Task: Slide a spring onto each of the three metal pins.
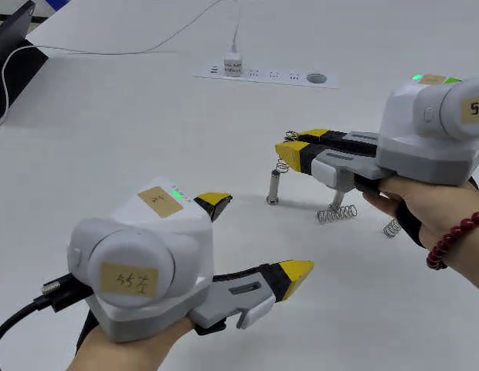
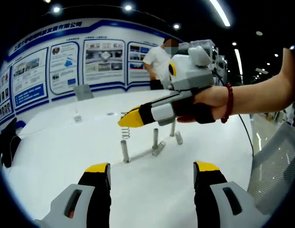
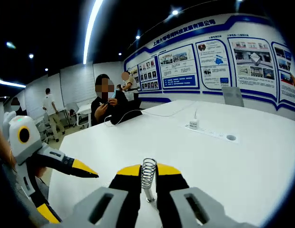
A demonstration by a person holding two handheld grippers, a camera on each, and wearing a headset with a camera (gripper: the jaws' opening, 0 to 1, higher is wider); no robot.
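My right gripper (image 1: 290, 147) is shut on a small steel spring (image 1: 282, 165), held upright over the leftmost metal pin (image 1: 273, 187). In the right gripper view the spring (image 3: 148, 176) sits between the yellow-tipped jaws, its lower end at the pin's top (image 3: 149, 194). A second pin (image 1: 337, 199) stands partly behind this gripper. The left gripper view shows the three pins in a row: (image 2: 124, 152), (image 2: 155, 139), (image 2: 177, 135). My left gripper (image 1: 255, 236) hovers open and empty, nearer to me and left of the pins. Its jaws (image 2: 152, 168) stand wide apart.
Two loose springs lie on the white table by the pins, one (image 1: 337, 213) beside the second pin and one (image 1: 392, 227) under my right hand. A white power strip (image 1: 263, 75) with a plugged-in cable lies at the back. A dark device (image 1: 11, 54) sits far left.
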